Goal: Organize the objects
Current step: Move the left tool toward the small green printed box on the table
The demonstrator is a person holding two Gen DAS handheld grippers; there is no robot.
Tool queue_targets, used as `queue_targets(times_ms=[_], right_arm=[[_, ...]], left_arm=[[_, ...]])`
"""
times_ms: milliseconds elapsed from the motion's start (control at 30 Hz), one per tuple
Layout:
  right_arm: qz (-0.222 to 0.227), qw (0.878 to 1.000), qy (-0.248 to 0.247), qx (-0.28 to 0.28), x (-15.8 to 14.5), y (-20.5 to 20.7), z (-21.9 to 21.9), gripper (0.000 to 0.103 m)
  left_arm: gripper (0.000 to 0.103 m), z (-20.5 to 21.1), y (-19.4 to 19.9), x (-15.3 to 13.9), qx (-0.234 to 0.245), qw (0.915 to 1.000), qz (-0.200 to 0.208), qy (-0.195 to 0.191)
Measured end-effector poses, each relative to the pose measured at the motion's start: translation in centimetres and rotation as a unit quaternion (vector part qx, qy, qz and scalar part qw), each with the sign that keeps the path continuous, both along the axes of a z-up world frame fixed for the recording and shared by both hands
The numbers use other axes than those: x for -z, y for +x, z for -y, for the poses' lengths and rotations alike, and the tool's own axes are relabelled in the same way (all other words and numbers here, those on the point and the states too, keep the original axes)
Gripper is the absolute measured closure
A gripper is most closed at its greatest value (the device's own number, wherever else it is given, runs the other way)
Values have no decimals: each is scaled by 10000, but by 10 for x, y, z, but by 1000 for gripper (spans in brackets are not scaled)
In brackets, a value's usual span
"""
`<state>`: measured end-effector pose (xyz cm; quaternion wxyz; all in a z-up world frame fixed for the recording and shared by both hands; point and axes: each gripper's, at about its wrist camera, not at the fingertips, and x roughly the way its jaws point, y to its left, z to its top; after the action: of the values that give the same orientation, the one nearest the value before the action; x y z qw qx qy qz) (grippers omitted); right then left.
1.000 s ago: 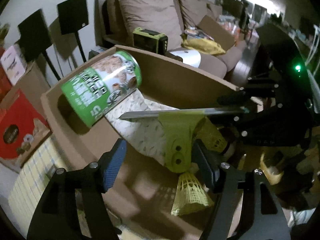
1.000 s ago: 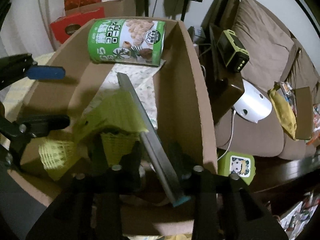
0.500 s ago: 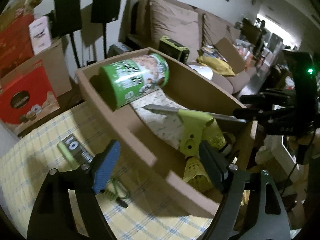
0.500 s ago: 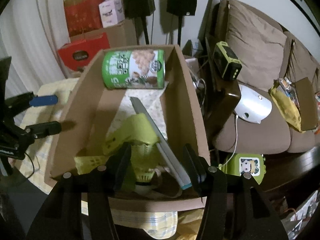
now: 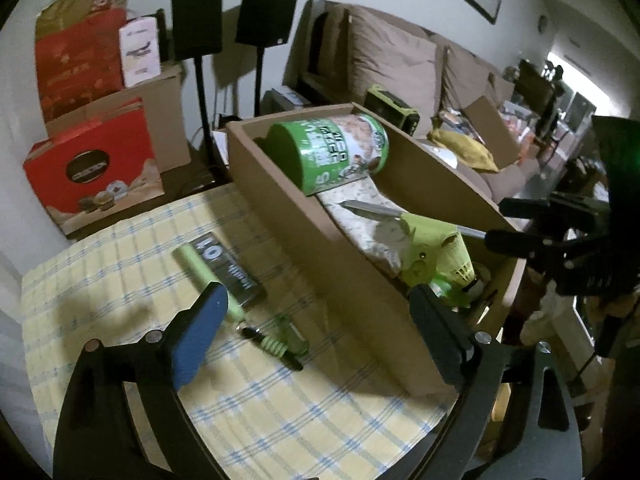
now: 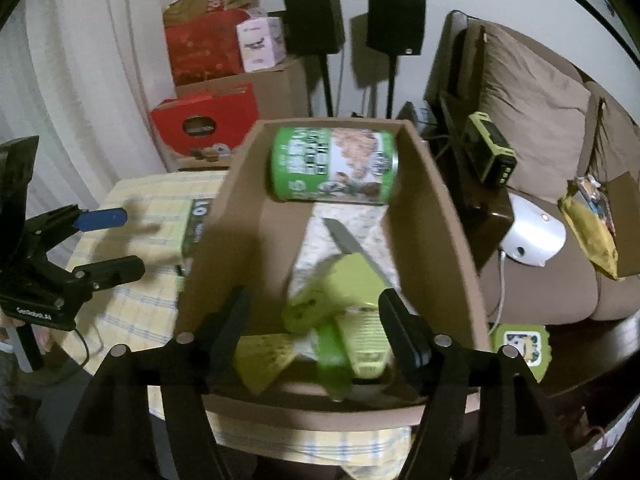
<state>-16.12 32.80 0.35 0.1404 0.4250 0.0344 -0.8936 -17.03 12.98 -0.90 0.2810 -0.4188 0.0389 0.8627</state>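
A brown cardboard box (image 5: 340, 264) (image 6: 436, 216) stands on a yellow checked tablecloth (image 5: 120, 248). Inside lie a green can (image 5: 336, 152) (image 6: 332, 164) at the far end, a knife with a lime-green handle (image 5: 400, 220) (image 6: 352, 256), and yellow shuttlecocks (image 6: 264, 356). On the cloth beside the box lie a dark flat packet (image 5: 228, 268), a light-green tube (image 5: 204, 276) and a small green clip-like thing (image 5: 276, 344). My left gripper (image 5: 316, 336) is open and empty above the cloth. My right gripper (image 6: 320, 336) is open and empty above the box's near end.
Red cartons (image 5: 92, 168) and cardboard boxes stand beyond the table's far edge. Two black speakers on stands (image 5: 232, 20) are behind them. A brown sofa (image 6: 540, 128) with cushions, a white device (image 6: 532, 236) and a yellow bag (image 6: 592, 232) is to the right.
Both grippers have pulled back and up from the box. My right gripper has let go of the knife, which now lies in the box. My left gripper has swung out over the cloth.
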Motion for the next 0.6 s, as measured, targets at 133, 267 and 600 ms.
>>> queue_targets(times_ms=[133,267,600], right_arm=[[-29,9999,-83,-118,0,2,18,25],[-81,9996,-130,-236,-2,3,35,22],[-131,9983,-184,-530,-3,5,80,21]], left_arm=[[3,16,3,-1,-165,9998,59,6],[2,35,1,1,-425,9989,182,30],[2,86,-2,5,-1130,9930,309,140]])
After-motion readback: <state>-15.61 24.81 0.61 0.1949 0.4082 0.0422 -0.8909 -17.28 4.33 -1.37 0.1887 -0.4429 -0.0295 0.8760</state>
